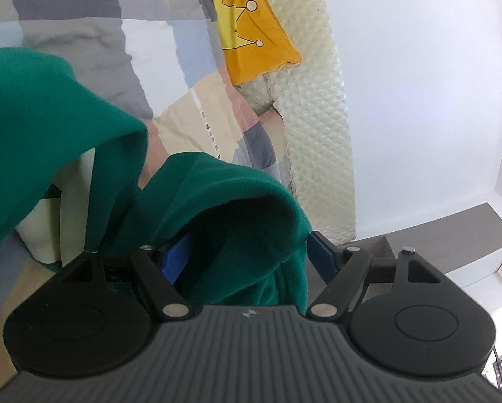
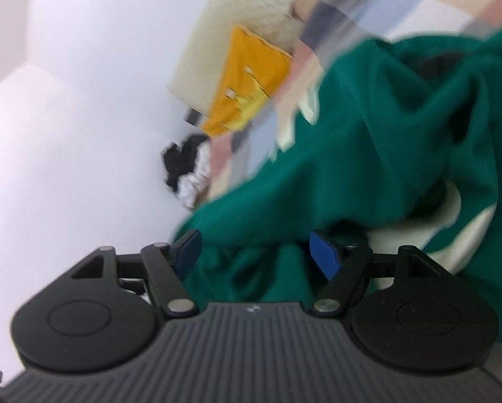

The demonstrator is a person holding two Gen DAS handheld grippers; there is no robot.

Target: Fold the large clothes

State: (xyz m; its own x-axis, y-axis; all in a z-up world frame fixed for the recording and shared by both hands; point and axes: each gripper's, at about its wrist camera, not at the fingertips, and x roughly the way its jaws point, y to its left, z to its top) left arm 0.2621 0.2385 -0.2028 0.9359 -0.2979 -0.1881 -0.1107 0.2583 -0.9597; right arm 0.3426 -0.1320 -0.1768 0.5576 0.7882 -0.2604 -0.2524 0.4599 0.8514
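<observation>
A large green garment (image 1: 49,117) with cream panels lies bunched on a patchwork bedcover (image 1: 93,33). My left gripper (image 1: 247,248) is open. A loose hump of the green cloth sits between its blue pads (image 1: 178,255), draped over them rather than pinched. In the blurred right wrist view, the same green garment (image 2: 368,134) spreads to the right, with a cream part (image 2: 469,235) low on that side. My right gripper (image 2: 256,248) is open too. Green fabric hangs between its blue pads (image 2: 324,252) without being squeezed.
A yellow cushion with a crown print (image 1: 251,27) leans on a white quilted headboard (image 1: 318,117) at the far end of the bed. A grey cabinet (image 1: 452,235) stands by the white wall. A black and white crumpled item (image 2: 187,171) lies at the bed's edge.
</observation>
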